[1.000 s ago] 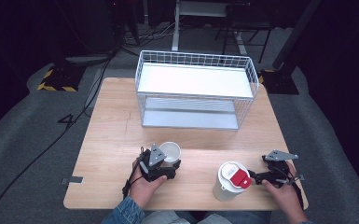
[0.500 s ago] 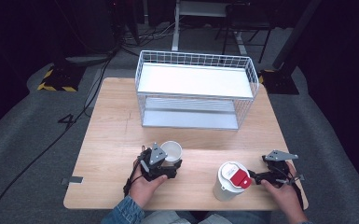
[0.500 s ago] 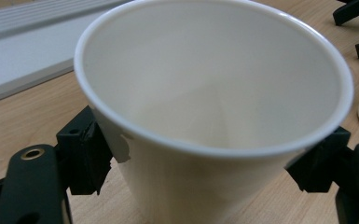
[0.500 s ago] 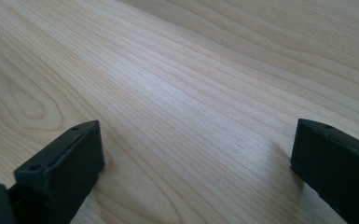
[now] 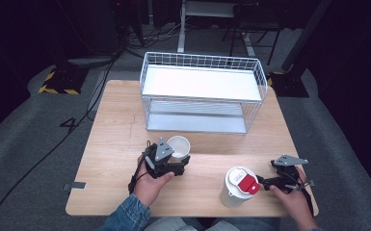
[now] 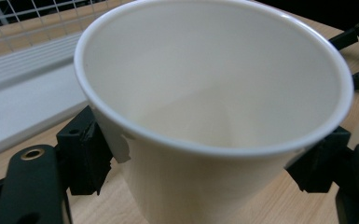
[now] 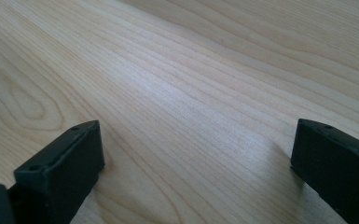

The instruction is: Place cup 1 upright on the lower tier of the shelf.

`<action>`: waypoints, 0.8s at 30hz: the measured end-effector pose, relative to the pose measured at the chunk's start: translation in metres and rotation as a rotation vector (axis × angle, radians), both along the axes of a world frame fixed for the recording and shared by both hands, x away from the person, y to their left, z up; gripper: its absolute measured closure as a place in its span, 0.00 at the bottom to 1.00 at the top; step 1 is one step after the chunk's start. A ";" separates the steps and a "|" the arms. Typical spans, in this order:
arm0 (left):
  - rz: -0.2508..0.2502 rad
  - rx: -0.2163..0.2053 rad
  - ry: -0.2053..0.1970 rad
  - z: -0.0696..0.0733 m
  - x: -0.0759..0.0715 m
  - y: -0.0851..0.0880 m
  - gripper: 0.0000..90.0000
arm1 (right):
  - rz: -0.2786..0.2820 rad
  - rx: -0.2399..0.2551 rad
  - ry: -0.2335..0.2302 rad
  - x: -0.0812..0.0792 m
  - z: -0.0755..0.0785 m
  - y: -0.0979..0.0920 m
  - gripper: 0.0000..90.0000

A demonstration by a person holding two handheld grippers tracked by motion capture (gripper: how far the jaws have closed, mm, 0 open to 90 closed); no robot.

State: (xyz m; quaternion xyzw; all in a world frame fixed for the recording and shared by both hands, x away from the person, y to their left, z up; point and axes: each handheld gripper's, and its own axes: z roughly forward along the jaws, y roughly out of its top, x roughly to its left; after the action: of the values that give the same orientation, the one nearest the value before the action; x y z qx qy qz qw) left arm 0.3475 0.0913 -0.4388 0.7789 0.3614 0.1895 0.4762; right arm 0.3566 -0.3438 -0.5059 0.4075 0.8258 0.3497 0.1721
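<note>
A white paper cup (image 6: pixel 214 116) is pinched upright between the jaws of the left gripper (image 5: pixel 177 163), while the right gripper (image 7: pixel 191 172) is held spread over the wooden table (image 7: pixel 205 60).

White paper cup (image 5: pixel 178 146), plain inside and out. Both hand-held grippers black, left one (image 5: pixel 171 163) and right one (image 5: pixel 274 180), each with a grey plate on top. Bench (image 5: pixel 115 130) light wood, wavy grain. White tub (image 5: pixel 236 190) with a white lid and red label. White wire basket (image 5: pixel 202 91). Grey floor (image 5: pixel 29 144), yellow-black striped tape (image 5: pixel 58 83). Blue denim sleeve (image 5: pixel 125 219).
</note>
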 end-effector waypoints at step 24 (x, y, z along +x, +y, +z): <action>0.002 -0.032 -0.065 0.017 0.054 -0.012 0.23 | 0.001 0.000 -0.001 0.000 0.000 0.000 0.03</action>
State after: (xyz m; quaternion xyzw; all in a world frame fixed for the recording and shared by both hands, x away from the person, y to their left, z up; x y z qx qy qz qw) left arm 0.4017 0.0793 -0.4219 0.7644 0.3493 0.2094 0.4999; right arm 0.3566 -0.3438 -0.5059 0.4071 0.8259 0.3500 0.1724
